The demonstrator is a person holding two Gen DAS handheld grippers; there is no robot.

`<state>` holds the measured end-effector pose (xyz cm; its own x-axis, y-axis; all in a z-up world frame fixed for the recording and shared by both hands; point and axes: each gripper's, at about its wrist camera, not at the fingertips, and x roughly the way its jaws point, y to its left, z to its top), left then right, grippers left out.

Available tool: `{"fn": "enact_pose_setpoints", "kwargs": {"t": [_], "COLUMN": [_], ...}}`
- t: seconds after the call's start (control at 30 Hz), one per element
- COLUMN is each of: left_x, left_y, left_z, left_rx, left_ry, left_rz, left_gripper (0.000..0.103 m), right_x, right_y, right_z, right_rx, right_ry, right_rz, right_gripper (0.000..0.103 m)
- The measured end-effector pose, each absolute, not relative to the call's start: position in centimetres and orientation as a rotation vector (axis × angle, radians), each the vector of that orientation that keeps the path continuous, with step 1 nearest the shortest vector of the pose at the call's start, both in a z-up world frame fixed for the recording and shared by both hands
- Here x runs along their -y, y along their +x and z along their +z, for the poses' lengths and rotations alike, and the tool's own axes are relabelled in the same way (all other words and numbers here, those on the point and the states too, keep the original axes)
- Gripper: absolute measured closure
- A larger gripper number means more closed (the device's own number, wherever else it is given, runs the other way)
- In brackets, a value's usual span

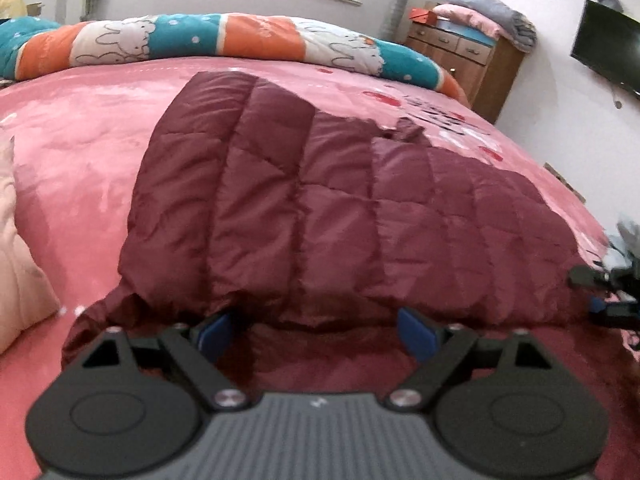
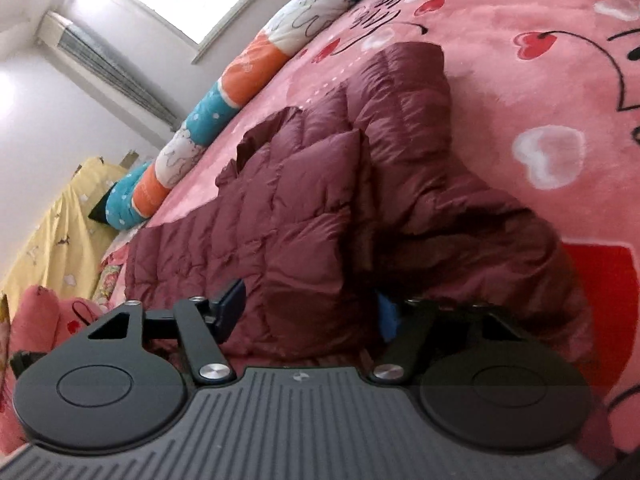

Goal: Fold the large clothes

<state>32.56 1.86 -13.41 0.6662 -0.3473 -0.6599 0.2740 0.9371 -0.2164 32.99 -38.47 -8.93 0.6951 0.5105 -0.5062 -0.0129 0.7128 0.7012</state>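
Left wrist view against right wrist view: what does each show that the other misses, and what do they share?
Only the left wrist view shows the brown wooden dresser stacked with folded bedding, the black wall screen and the other claw at the right edge. Only the right wrist view shows the yellow patterned sheet and a wall radiator. Both show the maroon quilted down jacket on the pink heart-print bedspread, and the rolled orange, teal and white quilt.

quilted, slightly shiny maroon jacket
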Motion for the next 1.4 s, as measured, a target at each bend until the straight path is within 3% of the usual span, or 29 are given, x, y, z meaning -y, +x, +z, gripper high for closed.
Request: {"fn": "enact_pose_setpoints", "kwargs": {"t": [0.07, 0.17, 0.27, 0.53, 0.8, 0.93, 1.0, 1.03, 1.07, 1.2, 1.27, 1.4], "left_x": [-1.8, -1.7, -1.3, 0.7, 4.2, 3.6, 3.2, 3.1, 2.9, 2.5, 2.4, 3.0], "left_y": [32.6, 32.2, 32.3, 34.3, 35.4, 34.3, 33.3, 32.8, 32.1, 30.5, 30.6, 32.2], "left_z": [-13.2, -12.3, -11.3, -10.7, -12.3, -12.2, -11.4, -10.9, -10.3, -7.5, -6.3, -5.7], "left_rx": [-0.746, -0.699, -0.659, -0.617, -0.65, -0.671, -0.672, -0.665, -0.652, -0.579, -0.549, -0.513], "left_ry": [-0.116, -0.133, -0.128, -0.128, -0.024, -0.038, -0.038, -0.036, -0.033, -0.022, -0.032, -0.01], "left_rz": [-0.339, -0.359, -0.375, -0.422, -0.471, -0.473, -0.477, -0.483, -0.495, -0.525, -0.534, -0.518], "left_gripper": [0.016, 0.016, 0.016, 0.016, 0.016, 0.016, 0.016, 0.016, 0.016, 0.015, 0.014, 0.013], "right_x": [38.2, 37.0, 34.9, 34.7, 38.9, 38.7, 39.3, 39.3, 39.6, 40.5, 40.4, 38.1], "right_y": [33.2, 32.9, 32.5, 34.5, 38.5, 38.4, 38.6, 38.5, 38.6, 38.4, 37.9, 38.7], "right_z": [-9.1, -8.1, -5.8, -2.9, -5.7, -5.7, -5.3, -5.1, -5.0, -3.7, -2.8, -3.1], "right_rx": [-0.753, -0.702, -0.609, -0.437, -0.545, -0.568, -0.558, -0.551, -0.539, -0.467, -0.418, -0.424], "right_ry": [0.72, 0.644, 0.457, 0.224, 0.253, 0.237, 0.246, 0.256, 0.263, 0.308, 0.334, 0.307], "right_rz": [0.328, 0.348, 0.338, 0.185, 0.056, 0.045, 0.026, 0.013, 0.002, -0.012, 0.026, 0.115], "right_gripper": [0.061, 0.076, 0.085, 0.088, 0.088, 0.079, 0.058, 0.037, 0.031, 0.026, 0.016, 0.008]}}
